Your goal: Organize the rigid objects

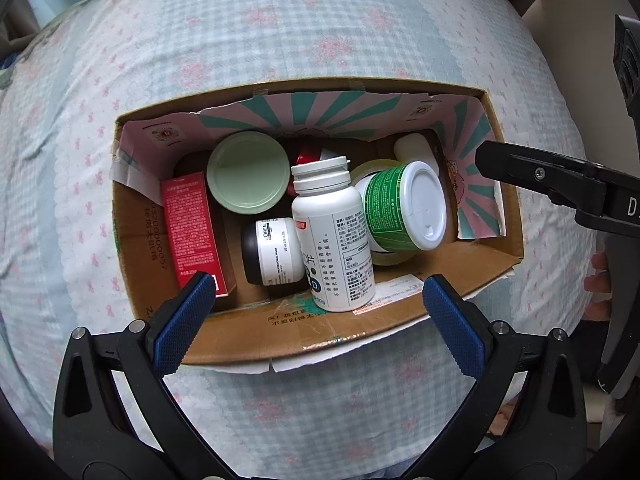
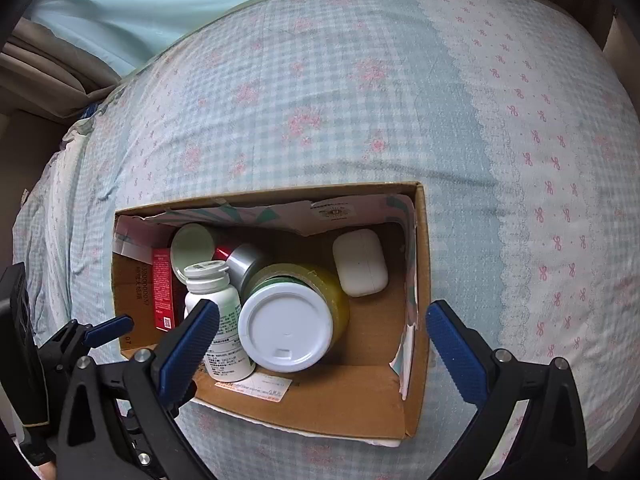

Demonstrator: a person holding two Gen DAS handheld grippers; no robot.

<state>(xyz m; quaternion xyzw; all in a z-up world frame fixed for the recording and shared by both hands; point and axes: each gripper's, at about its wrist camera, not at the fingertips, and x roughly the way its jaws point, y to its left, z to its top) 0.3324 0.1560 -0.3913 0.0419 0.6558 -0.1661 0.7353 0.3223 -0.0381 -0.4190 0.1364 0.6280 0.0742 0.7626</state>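
Observation:
An open cardboard box (image 1: 320, 332) (image 2: 320, 404) sits on a bed. Inside lie a white pill bottle (image 1: 332, 236) (image 2: 224, 304), a green-labelled jar with a white lid (image 1: 404, 206) (image 2: 286, 326), a pale green round lid (image 1: 248, 172) (image 2: 192, 246), a red carton (image 1: 190, 232) (image 2: 162, 292), a black and white jar (image 1: 272, 250), a tape roll (image 2: 332, 292) and a white earbud case (image 2: 360, 262) (image 1: 416, 150). My left gripper (image 1: 314, 310) is open and empty above the box's near wall. My right gripper (image 2: 322, 334) is open and empty above the box.
The bed is covered by a blue checked sheet (image 1: 280, 32) (image 2: 360, 80) with pink flowers. The right gripper's black body (image 1: 560, 184) shows at the right of the left wrist view; the left gripper's finger (image 2: 108, 330) shows at the left of the right wrist view.

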